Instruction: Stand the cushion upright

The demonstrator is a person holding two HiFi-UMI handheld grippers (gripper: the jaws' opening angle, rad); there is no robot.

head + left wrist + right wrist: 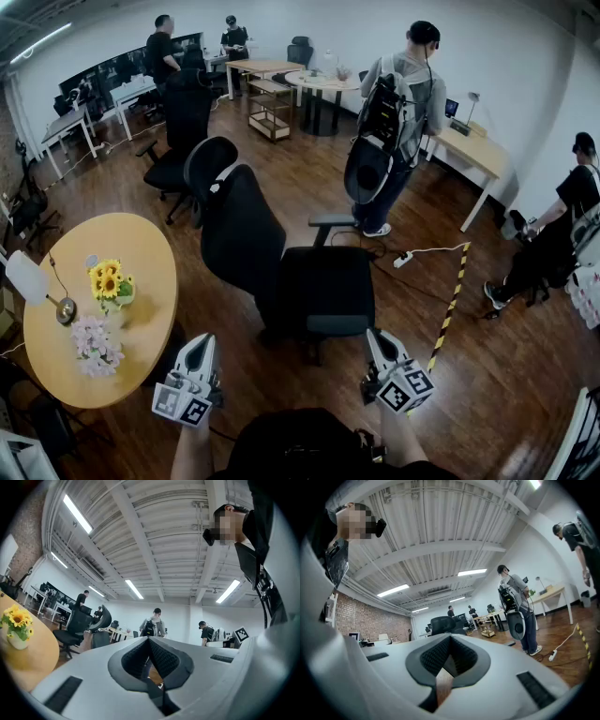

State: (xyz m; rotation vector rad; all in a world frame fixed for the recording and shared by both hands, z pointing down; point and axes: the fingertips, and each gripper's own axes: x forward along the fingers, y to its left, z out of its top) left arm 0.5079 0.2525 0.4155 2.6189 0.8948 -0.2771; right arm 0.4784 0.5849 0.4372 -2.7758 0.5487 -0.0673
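Black high-backed office chair (pixel 242 230) stands just ahead of us; the cushion (pixel 323 281) may be the dark pad lying on its seat, though we cannot tell. Left gripper (pixel 200 344) and right gripper (pixel 378 337) jaws are together, empty; arriving closed, we could shove it off.

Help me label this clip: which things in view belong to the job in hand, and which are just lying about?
Job: black office chair; left tool and right tool, both shut, empty. No separate cushion can be made out.
Lying about: round wooden table; yellow sunflowers in white vase; white desk lamp; yellow-black striped floor tape.
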